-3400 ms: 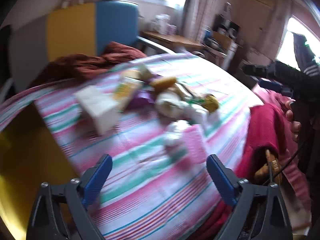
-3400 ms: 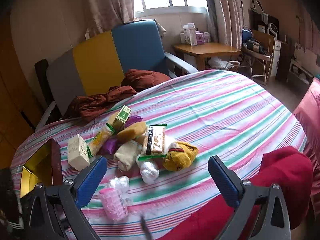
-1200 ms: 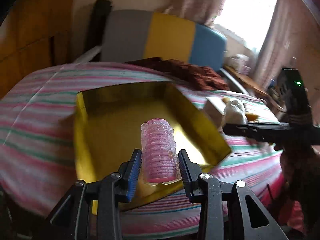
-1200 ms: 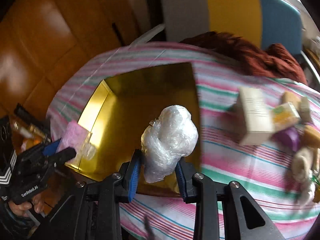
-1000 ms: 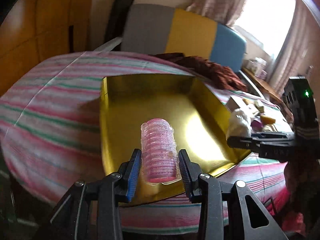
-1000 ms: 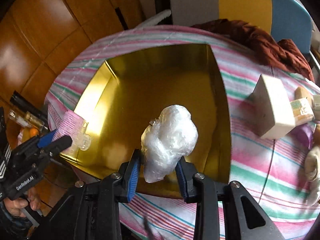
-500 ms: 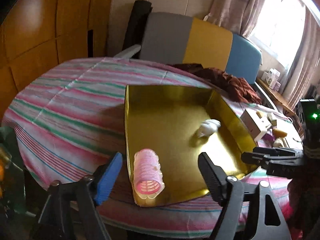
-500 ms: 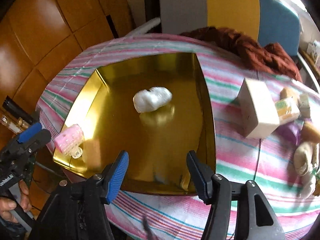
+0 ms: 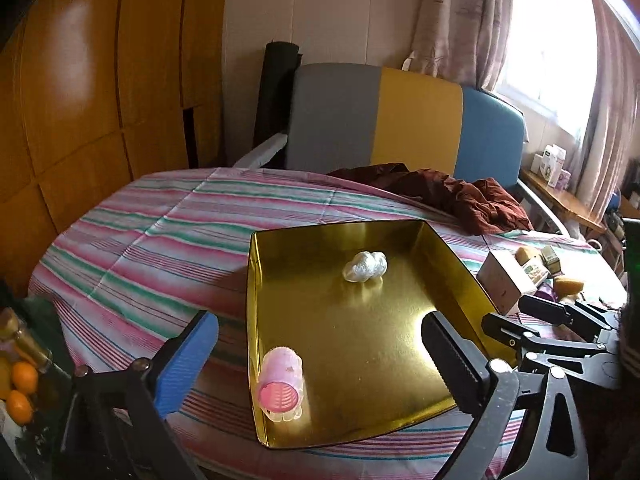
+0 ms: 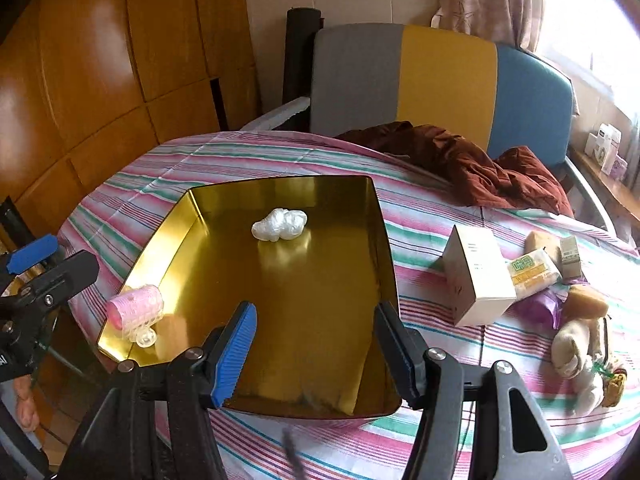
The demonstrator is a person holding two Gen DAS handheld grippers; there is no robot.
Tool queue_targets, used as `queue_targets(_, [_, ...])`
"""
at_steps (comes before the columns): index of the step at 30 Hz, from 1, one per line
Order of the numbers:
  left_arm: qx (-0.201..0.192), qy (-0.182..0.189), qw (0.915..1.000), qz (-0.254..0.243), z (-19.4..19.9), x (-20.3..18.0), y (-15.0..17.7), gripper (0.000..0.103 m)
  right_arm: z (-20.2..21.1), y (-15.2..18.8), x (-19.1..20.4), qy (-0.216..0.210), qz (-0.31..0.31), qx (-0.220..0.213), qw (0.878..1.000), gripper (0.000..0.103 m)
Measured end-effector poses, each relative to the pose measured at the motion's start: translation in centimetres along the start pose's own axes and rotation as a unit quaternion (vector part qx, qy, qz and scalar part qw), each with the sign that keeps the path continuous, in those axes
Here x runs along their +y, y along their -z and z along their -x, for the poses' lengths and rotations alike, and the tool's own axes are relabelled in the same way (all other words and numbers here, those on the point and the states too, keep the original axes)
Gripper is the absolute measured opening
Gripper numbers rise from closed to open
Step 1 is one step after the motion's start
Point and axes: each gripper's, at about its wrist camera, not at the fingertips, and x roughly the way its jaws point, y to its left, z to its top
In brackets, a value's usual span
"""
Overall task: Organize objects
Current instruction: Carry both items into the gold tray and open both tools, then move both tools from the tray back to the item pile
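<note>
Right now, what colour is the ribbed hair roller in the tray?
Pink hair roller, clearest in the right wrist view.

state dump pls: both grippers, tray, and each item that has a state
left gripper: open, empty
right gripper: open, empty
gold tray: on table, holds two items
pink hair roller: on its side in tray, near corner
white plastic wad: in tray, toward far side
white box: on cloth, outside tray

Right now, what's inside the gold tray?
Two things: a pink hair roller lying on its side in the near-left corner of the gold tray, and a white plastic-wrapped bundle toward the far side. The near floor is partly hidden behind the right gripper, jaws open.
</note>
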Motion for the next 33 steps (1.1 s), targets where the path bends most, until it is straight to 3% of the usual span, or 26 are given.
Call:
queue_targets(20, [-0.002, 0.004, 0.9984, -0.056, 0.4, -2.7, 0.1, 0.102, 0.1, 0.9, -0.9, -0.01, -0.02, 0.008, 1.0, 0.062])
queue_targets(33, [0.013, 0.03, 0.9951, -0.094, -0.7, -5.6, 0.2, 0.103, 0.8, 0.5, -6.8, 0.026, -0.083, 0.004, 0.996, 0.062])
